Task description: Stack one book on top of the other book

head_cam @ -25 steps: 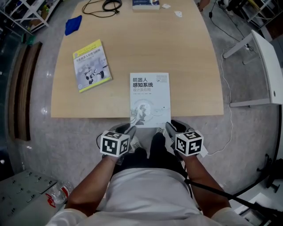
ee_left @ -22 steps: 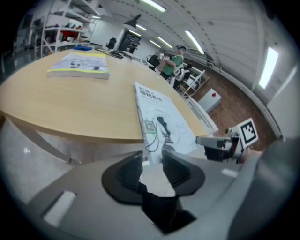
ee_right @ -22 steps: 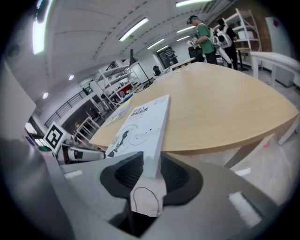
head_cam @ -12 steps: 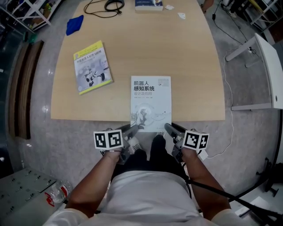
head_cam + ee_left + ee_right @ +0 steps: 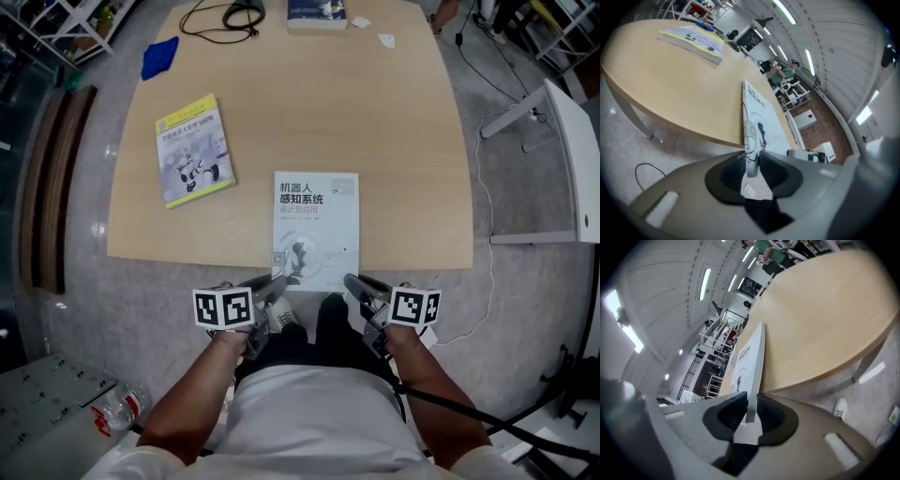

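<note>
Now, head view: the white book [image 5: 316,225] is lying at the table's [image 5: 403,141] near edge and overhanging it, while the yellow book [image 5: 192,150] is sitting well apart, far left. The left gripper [image 5: 273,284] and right gripper [image 5: 351,281] are meeting the white book's near corners. Left gripper view: the jaws have just been closing and are pinching the white book's edge. Right gripper view — same story, jaws just closing in and clamping that edge.
</note>
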`<state>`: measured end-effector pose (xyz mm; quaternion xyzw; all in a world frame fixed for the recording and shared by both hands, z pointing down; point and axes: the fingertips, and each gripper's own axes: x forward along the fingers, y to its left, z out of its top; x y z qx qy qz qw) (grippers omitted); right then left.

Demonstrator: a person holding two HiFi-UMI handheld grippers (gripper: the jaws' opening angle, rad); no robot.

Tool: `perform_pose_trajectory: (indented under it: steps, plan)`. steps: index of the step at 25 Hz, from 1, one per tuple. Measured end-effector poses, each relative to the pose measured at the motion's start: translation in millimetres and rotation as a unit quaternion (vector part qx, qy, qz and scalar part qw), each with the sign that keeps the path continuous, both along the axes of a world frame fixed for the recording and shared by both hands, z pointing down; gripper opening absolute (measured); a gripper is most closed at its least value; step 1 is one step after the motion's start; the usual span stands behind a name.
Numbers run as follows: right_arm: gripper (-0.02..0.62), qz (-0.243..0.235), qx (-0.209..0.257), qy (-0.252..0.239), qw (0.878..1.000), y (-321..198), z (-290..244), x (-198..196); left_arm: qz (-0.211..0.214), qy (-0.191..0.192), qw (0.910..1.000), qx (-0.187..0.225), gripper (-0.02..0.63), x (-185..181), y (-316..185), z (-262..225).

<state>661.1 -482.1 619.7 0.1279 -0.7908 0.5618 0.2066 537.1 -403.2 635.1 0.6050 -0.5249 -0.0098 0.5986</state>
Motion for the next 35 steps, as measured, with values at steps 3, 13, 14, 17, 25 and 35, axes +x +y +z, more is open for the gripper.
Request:
perform_pose_trajectory:
  steps: [3,13,14,17,25,35]
  plan:
    - [0.067,-0.032,0.071,0.029,0.997,-2.8,-16.1,-0.8,0.032,-0.046,0.9983,0.018,0.095,8.3,-3.4,-10.9]
    - [0.074,-0.099,0.190,0.008,0.977,-52.1,-78.2,-17.5,0.028,-0.122,0.9900,0.065,0.114,7.1,-50.6,-57.6]
    - [0.074,-0.106,0.197,0.003,0.975,-57.1,-82.4,-19.5,0.021,-0.128,0.9890,0.070,0.114,5.6,-54.8,-61.8]
    - [0.074,-0.124,0.216,-0.012,0.968,-70.2,-94.9,-25.7,0.001,-0.147,0.9854,0.085,0.114,0.6,-66.1,-73.8]
    - [0.077,-0.171,0.218,-0.037,0.960,-81.8,-122.2,-54.0,-0.050,-0.175,0.9794,0.087,0.114,-19.4,-70.9,-102.4]
    - [0.078,-0.216,0.232,-0.054,0.947,-78.4,-128.7,-126.9,-0.094,-0.199,0.9717,0.086,0.114,-87.3,-62.0,-109.0]
